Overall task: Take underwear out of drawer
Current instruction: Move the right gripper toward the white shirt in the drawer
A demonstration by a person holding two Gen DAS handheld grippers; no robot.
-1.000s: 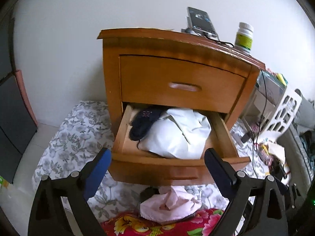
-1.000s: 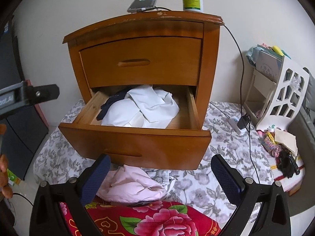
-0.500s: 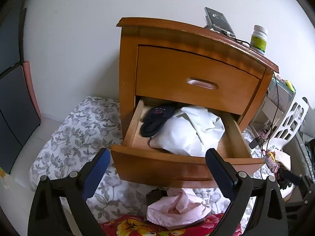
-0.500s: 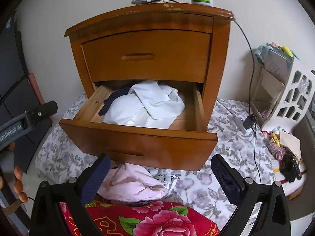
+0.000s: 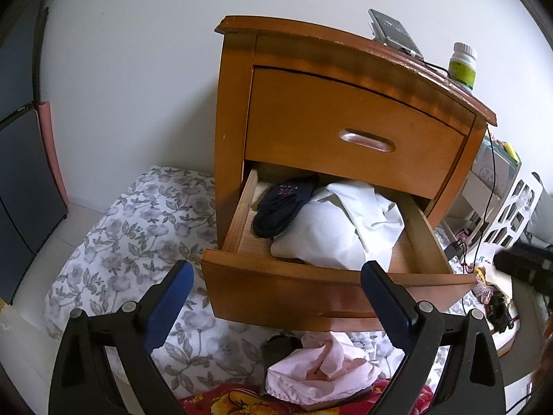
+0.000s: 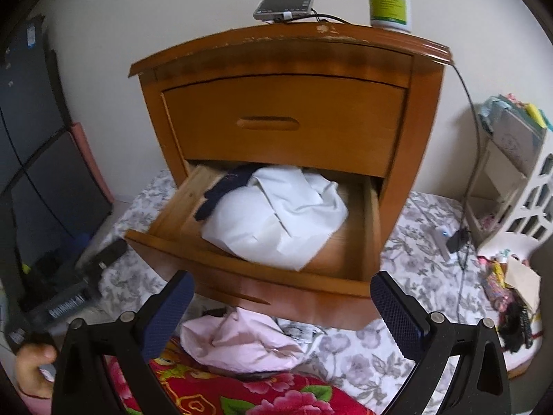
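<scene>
Underwear (image 5: 283,204), the dark bit, sits in the open drawer (image 5: 311,287) ahead of both claws, beside white cloth (image 5: 342,228). Left claw (image 5: 276,290) & right claw (image 6: 280,297) wide apart, empty. Nothing grabbed yet.

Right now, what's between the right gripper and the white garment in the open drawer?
Only the drawer's wooden front panel; right gripper is open below it, white garment behind. Right wrist view.
</scene>
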